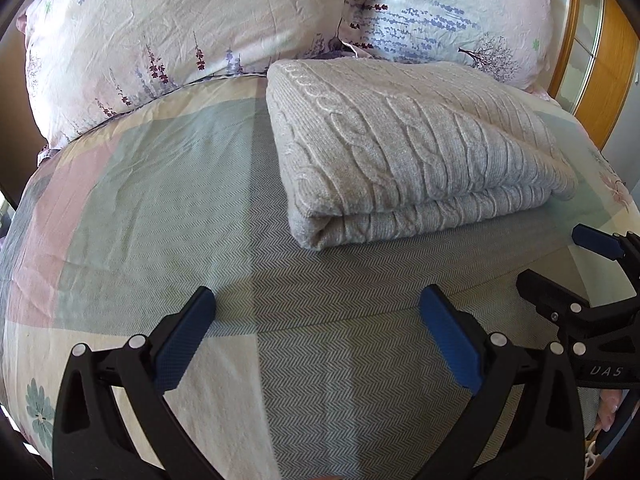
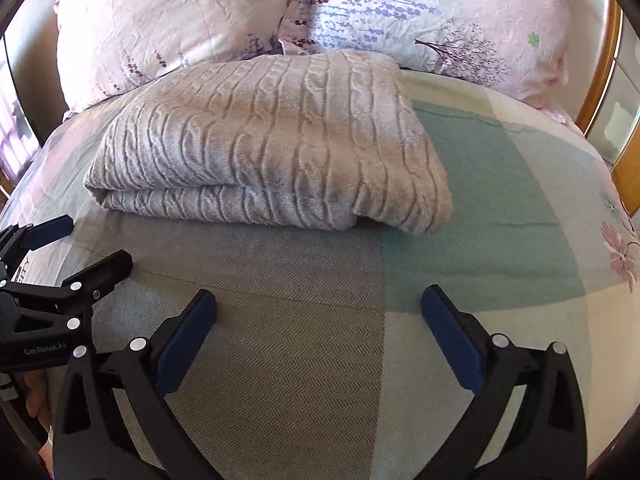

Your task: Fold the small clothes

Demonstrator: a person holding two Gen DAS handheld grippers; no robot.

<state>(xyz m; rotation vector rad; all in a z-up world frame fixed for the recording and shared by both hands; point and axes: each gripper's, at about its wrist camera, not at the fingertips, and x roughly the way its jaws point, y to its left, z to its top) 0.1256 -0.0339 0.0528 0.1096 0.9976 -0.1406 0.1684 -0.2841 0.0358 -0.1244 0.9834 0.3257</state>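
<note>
A grey cable-knit garment [image 1: 404, 148] lies folded in a thick rectangle on the bed, in front of the pillows; it also shows in the right wrist view [image 2: 272, 148]. My left gripper [image 1: 318, 300] is open and empty, hovering over the sheet a little short of the garment's near edge. My right gripper [image 2: 320, 300] is open and empty too, just short of the fold. Each gripper shows in the other's view: the right one [image 1: 560, 260] at the right edge, the left one [image 2: 88, 244] at the left edge.
The bed sheet [image 1: 140, 208] has pastel blocks and a herringbone weave. Two floral pillows [image 1: 168, 40] [image 1: 452, 12] lean at the head of the bed. A wooden frame [image 1: 612, 64] stands at the far right.
</note>
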